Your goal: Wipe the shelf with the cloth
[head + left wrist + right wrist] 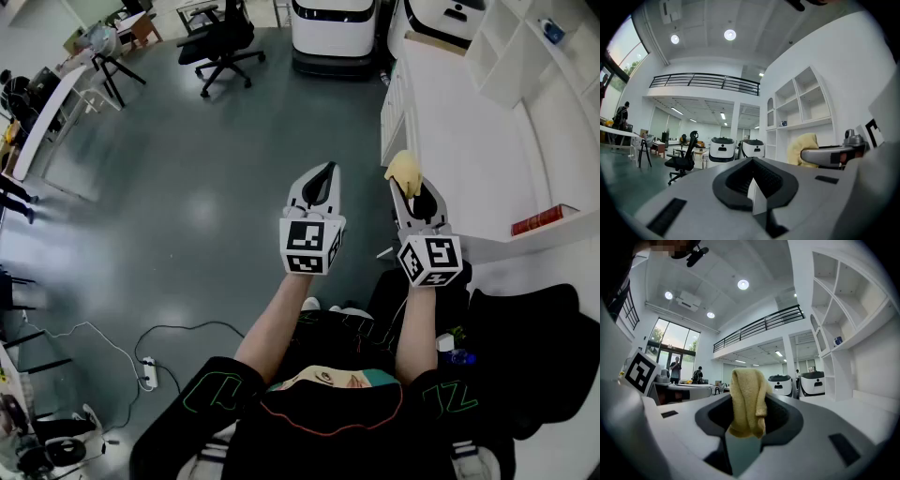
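A yellow cloth [403, 171] hangs bunched from my right gripper [413, 190], which is shut on it. In the right gripper view the cloth [748, 401] drapes down between the jaws of the right gripper [747, 428]. The white shelf unit [487, 159] stands just right of that gripper, and the cloth is held in the air beside its near edge. Its open compartments [843, 301] rise at the right. My left gripper [324, 172] is held over the floor, shut and empty. In its own view the left gripper [753, 182] shows the cloth [801, 148] to its right.
A red book [542, 219] lies on the shelf's near right ledge, and a small blue object [551, 31] sits in a far compartment. Two white machines [333, 28] and an office chair [222, 42] stand ahead. Cables and a power strip [147, 370] lie on the grey floor at left.
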`<action>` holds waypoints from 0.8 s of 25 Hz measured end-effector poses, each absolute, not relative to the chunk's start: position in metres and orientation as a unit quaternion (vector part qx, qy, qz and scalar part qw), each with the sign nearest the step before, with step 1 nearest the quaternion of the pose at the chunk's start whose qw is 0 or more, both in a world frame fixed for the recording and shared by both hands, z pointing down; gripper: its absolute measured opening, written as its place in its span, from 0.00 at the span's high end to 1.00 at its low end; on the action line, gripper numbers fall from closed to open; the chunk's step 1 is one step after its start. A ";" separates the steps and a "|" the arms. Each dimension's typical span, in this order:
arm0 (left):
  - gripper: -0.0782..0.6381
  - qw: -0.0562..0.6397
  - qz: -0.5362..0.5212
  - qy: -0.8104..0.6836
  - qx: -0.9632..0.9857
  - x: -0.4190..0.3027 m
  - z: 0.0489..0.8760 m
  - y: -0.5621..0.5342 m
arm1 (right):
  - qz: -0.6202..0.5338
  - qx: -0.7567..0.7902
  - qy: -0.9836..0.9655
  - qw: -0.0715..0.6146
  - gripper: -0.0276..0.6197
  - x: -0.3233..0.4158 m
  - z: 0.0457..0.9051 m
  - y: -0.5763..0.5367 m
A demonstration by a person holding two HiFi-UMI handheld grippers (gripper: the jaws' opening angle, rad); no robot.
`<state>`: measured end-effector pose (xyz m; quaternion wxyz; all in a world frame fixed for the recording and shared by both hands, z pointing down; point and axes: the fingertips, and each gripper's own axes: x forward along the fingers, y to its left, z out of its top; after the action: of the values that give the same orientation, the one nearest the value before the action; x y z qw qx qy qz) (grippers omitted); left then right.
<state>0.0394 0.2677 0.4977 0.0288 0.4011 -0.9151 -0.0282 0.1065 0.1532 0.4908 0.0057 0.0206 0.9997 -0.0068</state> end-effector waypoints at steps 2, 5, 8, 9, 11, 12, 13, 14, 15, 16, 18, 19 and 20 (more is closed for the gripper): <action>0.90 0.029 -0.029 -0.913 0.406 0.036 0.497 0.269 | -0.007 0.019 1.000 0.005 0.70 0.102 0.491 0.155; 0.90 0.029 -0.032 -0.912 0.407 0.027 0.499 0.272 | -0.006 0.016 1.000 0.000 0.70 0.092 0.493 0.157; 0.90 0.030 -0.036 -0.913 0.406 0.016 0.500 0.277 | -0.010 0.010 1.000 -0.002 0.70 0.082 0.495 0.157; 0.90 0.031 -0.038 -0.913 0.406 0.012 0.500 0.280 | -0.010 0.007 1.000 -0.004 0.70 0.079 0.494 0.158; 0.90 0.032 -0.042 -0.913 0.404 0.004 0.501 0.287 | -0.013 0.000 1.000 -0.006 0.70 0.073 0.494 0.159; 0.90 0.033 -0.045 -0.914 0.402 0.000 0.502 0.291 | -0.014 -0.002 1.000 -0.008 0.70 0.070 0.494 0.160; 0.90 0.034 -0.049 -0.915 0.400 -0.003 0.504 0.296 | -0.014 -0.005 1.000 -0.009 0.70 0.068 0.494 0.160; 0.90 0.037 -0.052 -0.916 0.397 -0.007 0.506 0.300 | -0.015 -0.008 1.000 -0.011 0.70 0.066 0.494 0.160; 0.90 0.039 -0.057 -0.917 0.394 -0.011 0.508 0.304 | -0.016 -0.011 1.000 -0.013 0.70 0.063 0.494 0.159; 0.90 0.042 -0.063 -0.918 0.390 -0.016 0.510 0.307 | -0.017 -0.015 1.000 -0.014 0.70 0.060 0.495 0.157; 0.90 0.049 -0.082 -0.918 0.385 -0.026 0.512 0.313 | -0.021 -0.022 0.999 -0.017 0.70 0.054 0.494 0.154; 0.90 0.051 -0.092 -0.917 0.385 -0.030 0.511 0.314 | -0.023 -0.025 0.999 -0.017 0.70 0.051 0.494 0.152; 0.90 0.052 -0.099 -0.916 0.385 -0.034 0.510 0.314 | -0.024 -0.026 0.999 -0.017 0.70 0.049 0.493 0.150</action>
<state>-0.0336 0.3140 0.5100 0.0518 0.3848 -0.9162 -0.0990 0.0493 0.1503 0.4926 -0.0170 -0.0265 0.9992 -0.0245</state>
